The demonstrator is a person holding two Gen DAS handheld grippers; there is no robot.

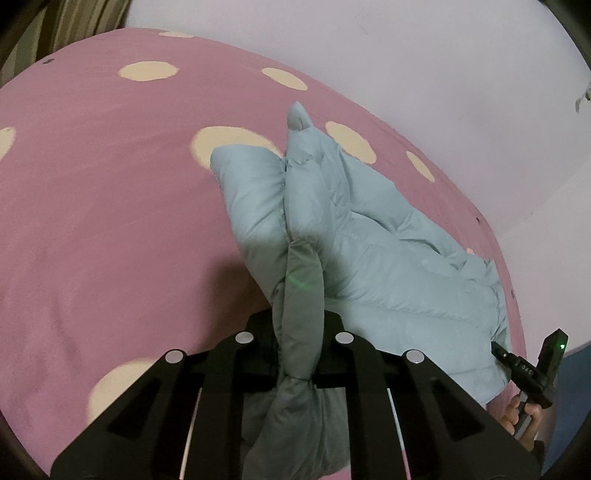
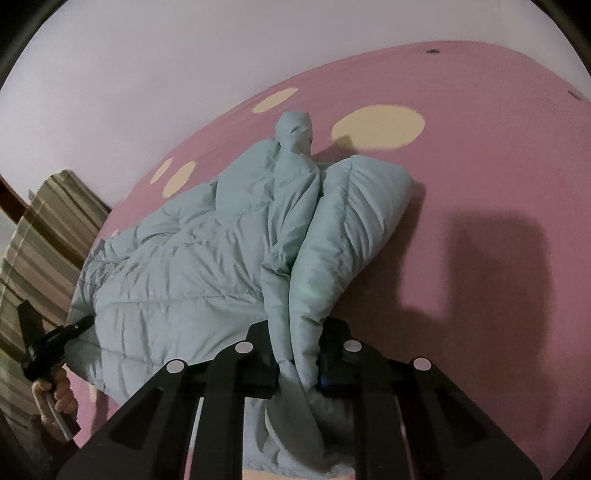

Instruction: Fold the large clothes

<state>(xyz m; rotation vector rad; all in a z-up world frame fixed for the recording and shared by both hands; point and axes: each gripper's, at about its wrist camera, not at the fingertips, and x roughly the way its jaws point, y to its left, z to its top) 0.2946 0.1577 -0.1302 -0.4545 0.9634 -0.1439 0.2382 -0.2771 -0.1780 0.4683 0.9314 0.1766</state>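
Left gripper (image 1: 297, 347) clamped on a bunched fold of the pale blue-grey puffer jacket (image 1: 369, 251); fabric squeezed betw. both fingers, spilling below them at the near edge; rest of jacket lies rumpled on the pink bedsheet (image 1: 110, 206) w/ cream dots, stretching far and to the right; right gripper (image 1: 496, 349) at near right, tip touching jacket's edge, hand (image 1: 521, 417) on its handle; plain wall (image 1: 406, 66) far side; curtain (image 1: 74, 22) far left.
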